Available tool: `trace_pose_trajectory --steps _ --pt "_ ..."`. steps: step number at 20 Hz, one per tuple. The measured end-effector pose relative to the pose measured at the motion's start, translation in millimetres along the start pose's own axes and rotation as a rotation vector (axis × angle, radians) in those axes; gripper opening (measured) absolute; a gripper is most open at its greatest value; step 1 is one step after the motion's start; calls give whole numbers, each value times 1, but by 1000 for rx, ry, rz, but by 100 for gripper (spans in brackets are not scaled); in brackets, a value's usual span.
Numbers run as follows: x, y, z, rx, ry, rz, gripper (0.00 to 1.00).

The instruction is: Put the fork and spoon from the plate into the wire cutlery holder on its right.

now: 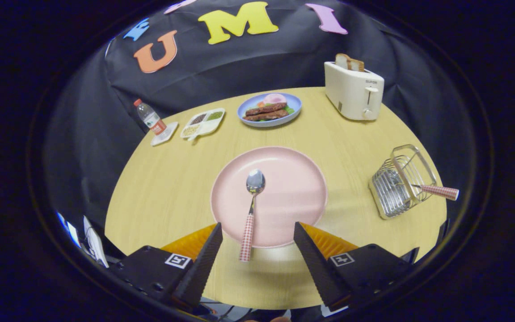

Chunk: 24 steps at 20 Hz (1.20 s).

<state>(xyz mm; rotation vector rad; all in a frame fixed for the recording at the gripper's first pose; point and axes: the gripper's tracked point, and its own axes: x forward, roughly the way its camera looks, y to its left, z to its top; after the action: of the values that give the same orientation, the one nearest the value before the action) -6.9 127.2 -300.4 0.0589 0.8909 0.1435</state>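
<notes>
Gripper view: tongs spread wide, straddling spoon handle.

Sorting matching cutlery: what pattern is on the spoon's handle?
Red-and-white check, on the spoon handle, clearest in the gripper view between the open gripper fingers.

Handheld two-finger gripper: two wedge-shaped fingers with finely ribbed inner faces. Each mounts on a black block body bearing one square black-and-white fiducial marker on its top. Ridged panels back both fingers. Jaws stand parted.
</notes>
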Motion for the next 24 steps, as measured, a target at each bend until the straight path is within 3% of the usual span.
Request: trace_pose_trajectory --steps 3,13,15,16,17,19,24 --pt "20 7 -6 -23 19 -25 90" --pt "52 2 -23 -11 107 -67 41" --pt "51 -5 -21 -23 126 -90 10" --pt "58 -8 -26 -27 129 -96 14" --pt "52 -9 -19 -32 140 -103 9" --pt "42 -13 -16 -31 157 -96 8" --pt "-12 -37 19 -10 180 -55 8"
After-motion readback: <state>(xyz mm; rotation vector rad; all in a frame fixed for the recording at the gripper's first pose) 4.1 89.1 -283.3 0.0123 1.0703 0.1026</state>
